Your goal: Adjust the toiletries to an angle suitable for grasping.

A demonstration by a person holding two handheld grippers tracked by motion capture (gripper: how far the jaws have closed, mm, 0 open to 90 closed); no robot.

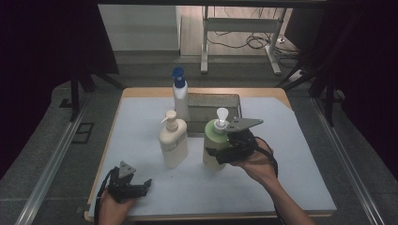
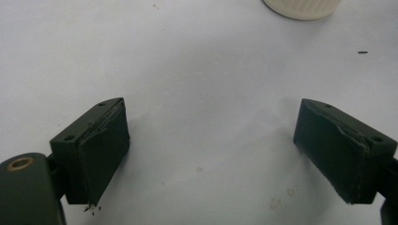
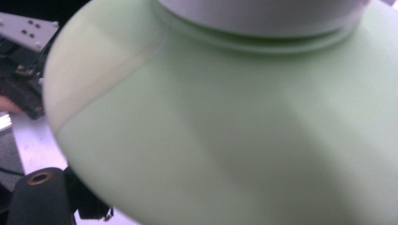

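From the high view, the right gripper (image 1: 220,152) has its jaws clamped across the body of the green pump bottle (image 1: 213,143), which sits between them, apparently just clear of the tabletop (image 1: 291,178) or barely on it. Just beyond the jaws on the left stands the cream pump bottle (image 1: 173,140); farther off are the blue-capped bottle (image 1: 179,93) and a grey box (image 1: 213,107). The left gripper (image 1: 141,186) rests low near the front edge, well apart from them.

In the left gripper view its jaws stand released, wide apart over bare tabletop, with a white ribbed base (image 2: 302,7) well ahead of them.

In the right gripper view the green bottle's shoulder presses close against the jaws. The smooth rounded wall could slip or twist in the grip, and a swing leftward could knock the cream pump bottle over
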